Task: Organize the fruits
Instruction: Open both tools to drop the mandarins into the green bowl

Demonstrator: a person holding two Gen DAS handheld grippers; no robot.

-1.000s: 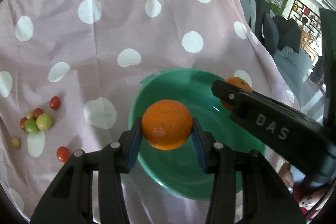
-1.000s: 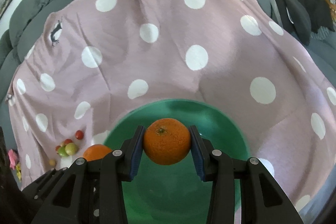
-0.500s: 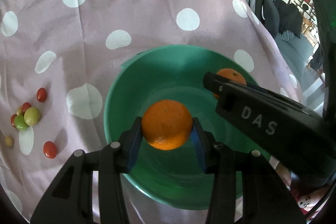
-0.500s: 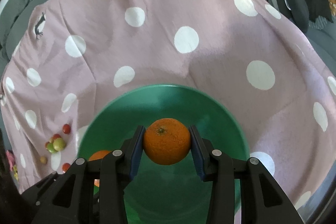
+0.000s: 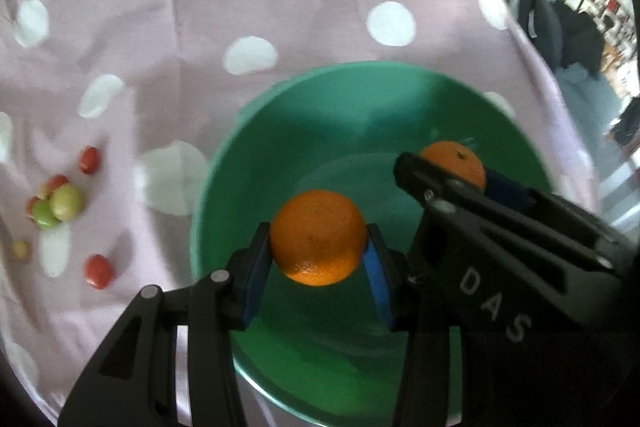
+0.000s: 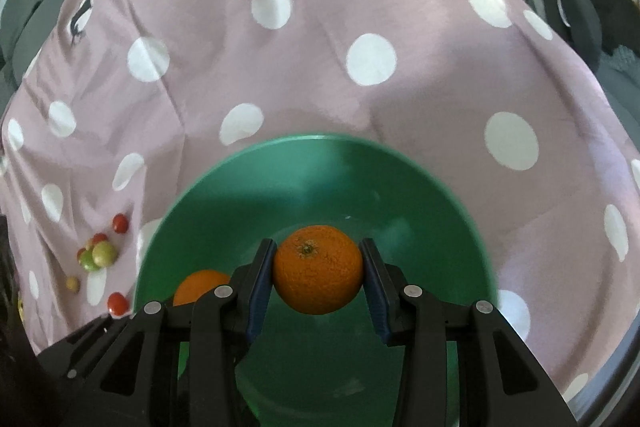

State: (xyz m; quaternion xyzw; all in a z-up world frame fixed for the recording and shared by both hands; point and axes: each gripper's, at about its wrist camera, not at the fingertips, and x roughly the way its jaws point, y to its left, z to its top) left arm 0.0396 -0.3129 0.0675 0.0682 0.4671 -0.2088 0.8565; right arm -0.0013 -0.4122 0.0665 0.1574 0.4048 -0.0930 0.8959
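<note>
Both grippers now lower over green bowl (image 5: 224, 187) | left gripper (image 5: 318, 267) – clamps orange (image 5: 318, 237) | right gripper (image 6: 316, 281) – clamps second orange (image 6: 318, 269)

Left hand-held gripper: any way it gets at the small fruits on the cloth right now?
Probably not yet. The left hand-held gripper is shut on an orange over the green bowl; the small fruits lie unobstructed, left of it.

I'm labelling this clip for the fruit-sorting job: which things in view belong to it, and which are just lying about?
Part of the job:
- left gripper with its orange
- right gripper with its orange
- green bowl
- small red and green fruits

Lying about:
- polka-dot cloth
- dark cushions
</note>
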